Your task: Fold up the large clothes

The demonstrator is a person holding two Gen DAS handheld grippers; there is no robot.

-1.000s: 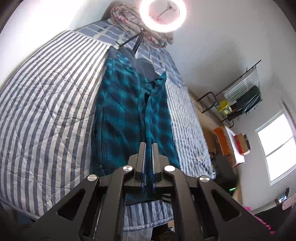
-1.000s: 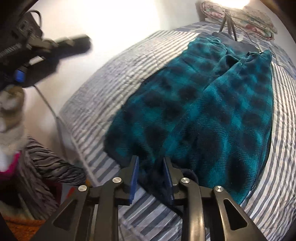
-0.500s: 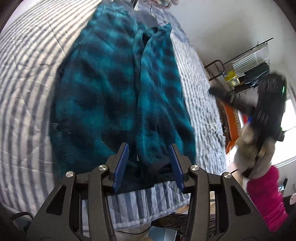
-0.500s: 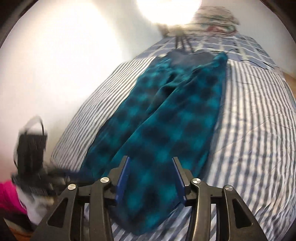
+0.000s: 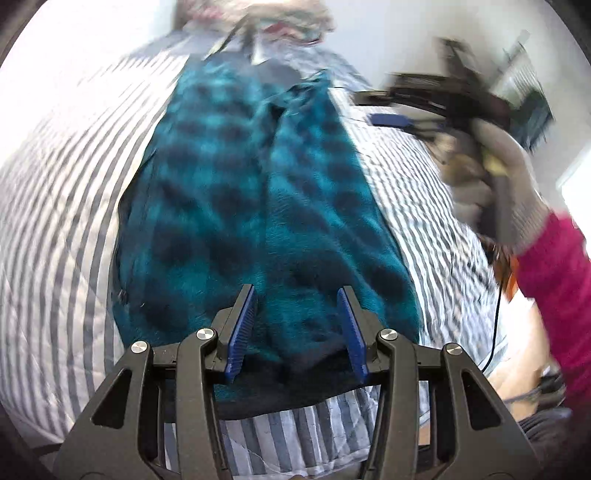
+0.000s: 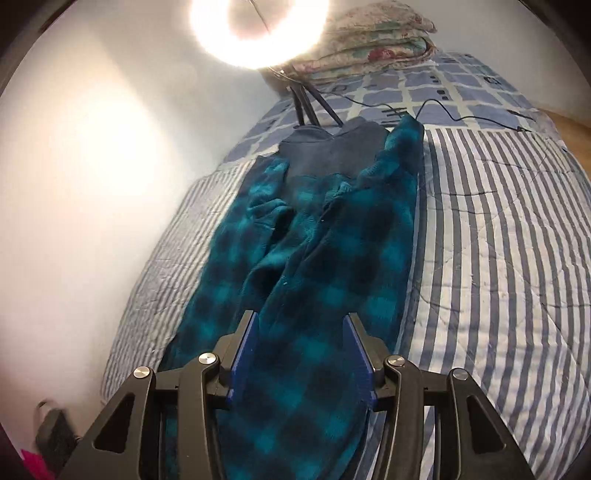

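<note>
A teal and black plaid fleece garment (image 5: 258,206) lies lengthwise on the striped bed (image 5: 66,184), its two sides folded in toward the middle. My left gripper (image 5: 297,328) hovers open above the dark hem at the near end, its blue pads apart with no cloth pinched. In the right wrist view the same garment (image 6: 325,266) stretches away, with a navy inner part at the far end. My right gripper (image 6: 301,350) is open over the near part, clear of the fleece. A gloved hand (image 5: 495,177) with a pink sleeve carries it, blurred, at the right.
A lit ring light (image 6: 258,29) on a tripod (image 6: 306,107) stands at the far end, by a folded floral quilt (image 6: 369,40). A black cable (image 6: 461,118) runs across the bedding. A white wall borders the bed's left; the striped cover (image 6: 498,240) extends right.
Both grippers have opened. The left one dropped closer to the garment's hem. The right one swung across to look straight up the garment, and its hand now shows in the left wrist view.
</note>
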